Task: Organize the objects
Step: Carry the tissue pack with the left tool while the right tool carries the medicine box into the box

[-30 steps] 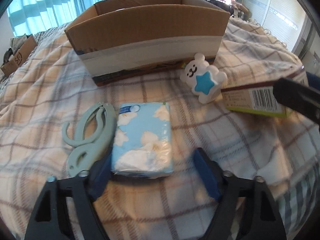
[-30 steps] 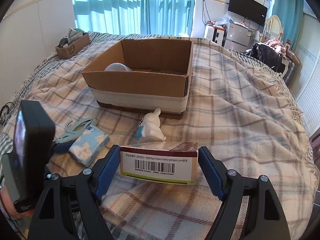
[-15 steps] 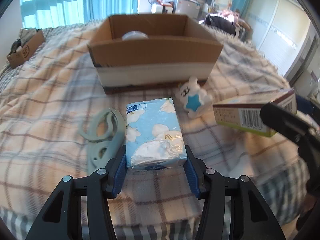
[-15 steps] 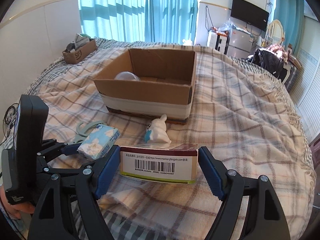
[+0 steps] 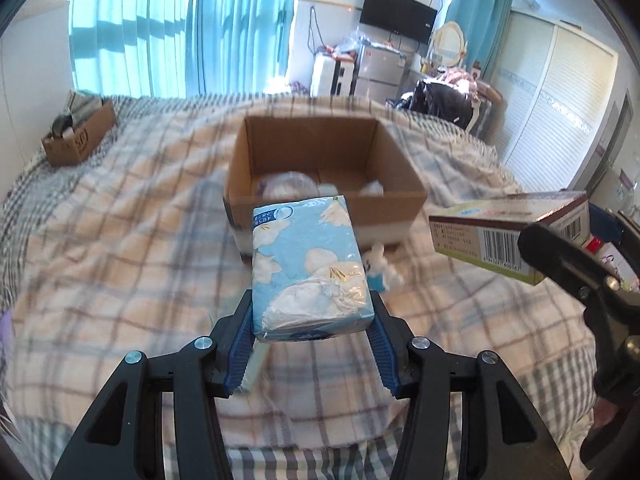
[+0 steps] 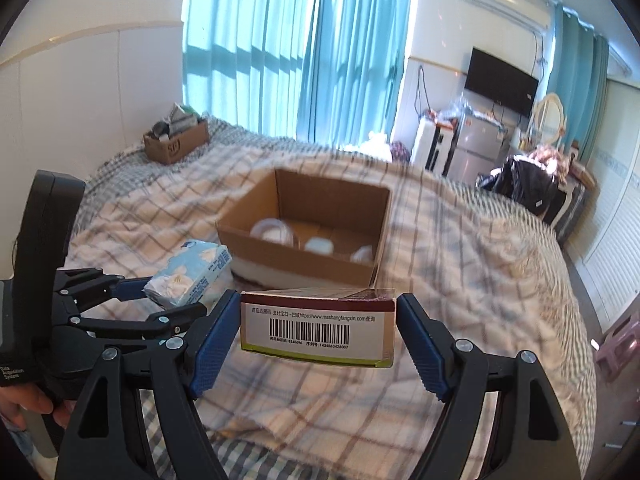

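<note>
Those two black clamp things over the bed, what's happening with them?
A person is tidying with a handheld gripper in each hand. The left gripper is clamped on a blue tissue pack, the right gripper on a barcoded carton. Both are held above the plaid blanket, facing an open cardboard box with some pale items inside.

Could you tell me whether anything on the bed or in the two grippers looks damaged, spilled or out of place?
Little stands out. The tissue pack in the left gripper has crumpled, loose wrapping at its near end. The small bear figure lies alone on the blanket, outside the cardboard box. Nothing looks spilled.
</note>
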